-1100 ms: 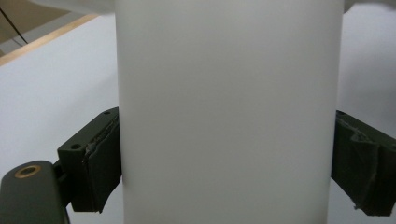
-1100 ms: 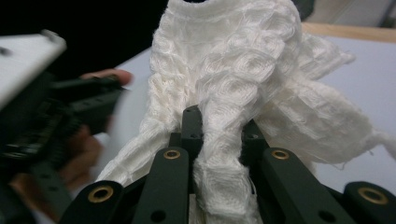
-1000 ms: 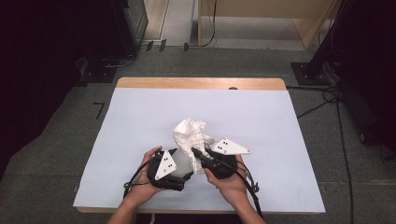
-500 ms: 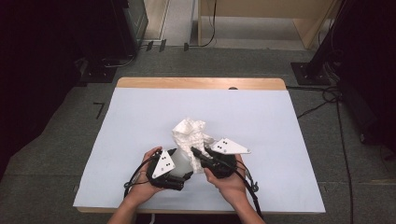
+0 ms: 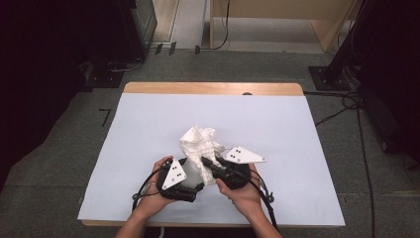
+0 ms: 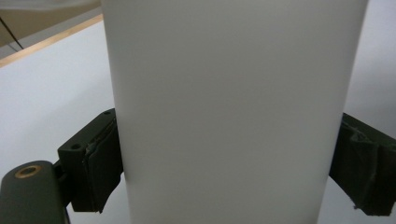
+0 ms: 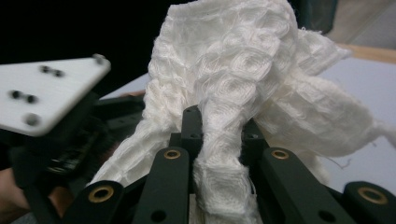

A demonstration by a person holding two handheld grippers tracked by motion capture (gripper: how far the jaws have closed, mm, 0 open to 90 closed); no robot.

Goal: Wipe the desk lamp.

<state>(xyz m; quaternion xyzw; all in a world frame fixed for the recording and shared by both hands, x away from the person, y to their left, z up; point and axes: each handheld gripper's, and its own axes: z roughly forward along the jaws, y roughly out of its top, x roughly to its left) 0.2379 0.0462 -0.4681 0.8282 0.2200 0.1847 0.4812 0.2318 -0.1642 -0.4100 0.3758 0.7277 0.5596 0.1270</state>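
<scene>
On a pale blue table (image 5: 148, 129), near its front edge, the left gripper (image 6: 224, 163) stands with its jaws wide, clamped around a smooth, white, upright cylinder (image 6: 233, 107). Just beside it, the right gripper (image 7: 219, 135) pinches a crumpled, waffle-textured white cloth (image 7: 233, 60) tightly between nearly closed jaws.

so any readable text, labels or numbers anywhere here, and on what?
None readable.
White cloth: woven pattern, no print.
White cylinder in the left claw: plain face, no label.
Grey plate on the right claw: dark dots, no characters.
</scene>
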